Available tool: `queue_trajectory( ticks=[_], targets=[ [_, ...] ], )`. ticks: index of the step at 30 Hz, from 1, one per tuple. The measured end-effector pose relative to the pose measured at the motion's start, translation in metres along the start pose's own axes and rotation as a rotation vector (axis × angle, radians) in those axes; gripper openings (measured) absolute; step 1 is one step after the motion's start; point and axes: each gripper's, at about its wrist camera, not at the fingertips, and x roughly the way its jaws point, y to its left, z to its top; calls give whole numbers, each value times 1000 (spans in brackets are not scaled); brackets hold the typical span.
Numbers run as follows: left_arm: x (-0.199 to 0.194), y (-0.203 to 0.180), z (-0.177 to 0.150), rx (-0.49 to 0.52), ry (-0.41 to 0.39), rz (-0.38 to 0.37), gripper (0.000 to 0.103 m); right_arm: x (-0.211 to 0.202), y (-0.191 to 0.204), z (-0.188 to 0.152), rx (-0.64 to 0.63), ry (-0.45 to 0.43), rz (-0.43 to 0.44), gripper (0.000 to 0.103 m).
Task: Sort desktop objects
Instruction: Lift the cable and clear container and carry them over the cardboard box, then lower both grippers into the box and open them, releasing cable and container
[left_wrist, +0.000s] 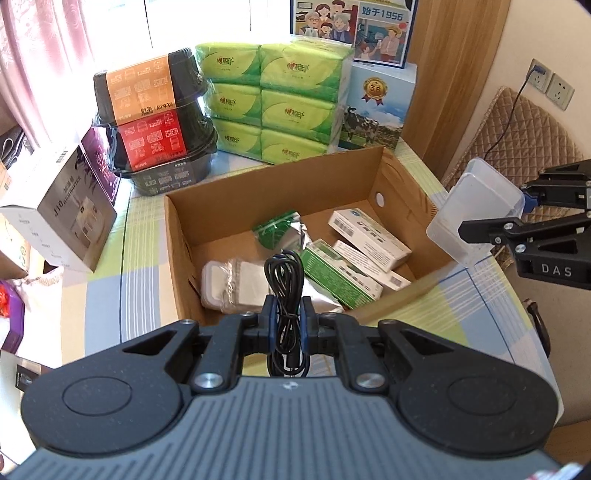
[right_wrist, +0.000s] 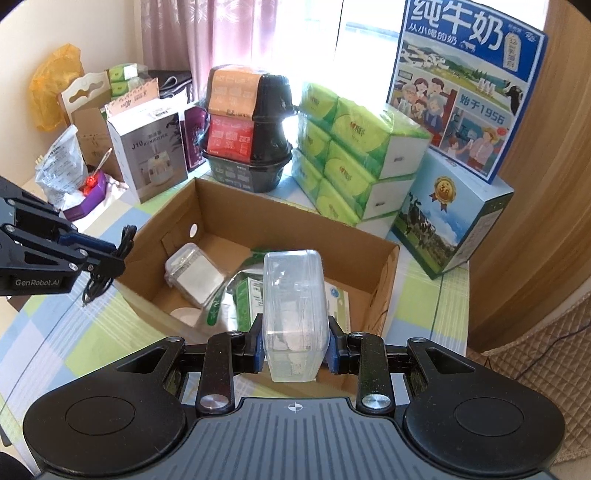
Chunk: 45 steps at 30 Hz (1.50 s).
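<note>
Left tongs (left_wrist: 287, 317) grip a coiled black cable (left_wrist: 284, 273); right tongs (right_wrist: 295, 347) grip a clear plastic case (right_wrist: 293, 295). Both should lower well inside the cardboard box (left_wrist: 266, 192) before letting go.

Your right gripper (right_wrist: 295, 343) has its jaws clamped on a clear plastic container (right_wrist: 293, 314), held above the open cardboard box (right_wrist: 258, 218); your left gripper (right_wrist: 114, 258) grips a black cable (right_wrist: 125, 240) beside the box.

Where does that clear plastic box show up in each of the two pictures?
Left wrist view: the clear box is at the right edge, pinched by the right gripper, beyond the carton's right wall.
Right wrist view: the box fills the lower centre, between the fingers.
Shared landmark: the open carton and the green tissue packs behind it.
</note>
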Motion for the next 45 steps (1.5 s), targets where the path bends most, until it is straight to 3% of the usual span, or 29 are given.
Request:
queue_trajectory(
  ticks=[38,41,42,45],
  targets=[
    [111,20,24,-21,51,-4,9,98,-29,17,23,62,16,28],
    [116,22,24,-42,38,28,11,103,-29,15,25,67,16,28],
    [118,24,24,-53,36,27,17,105,-30,15,27,70,17,28],
    [119,29,23,-71,35,16,18,106,-30,14,29,70,18,28]
  ],
)
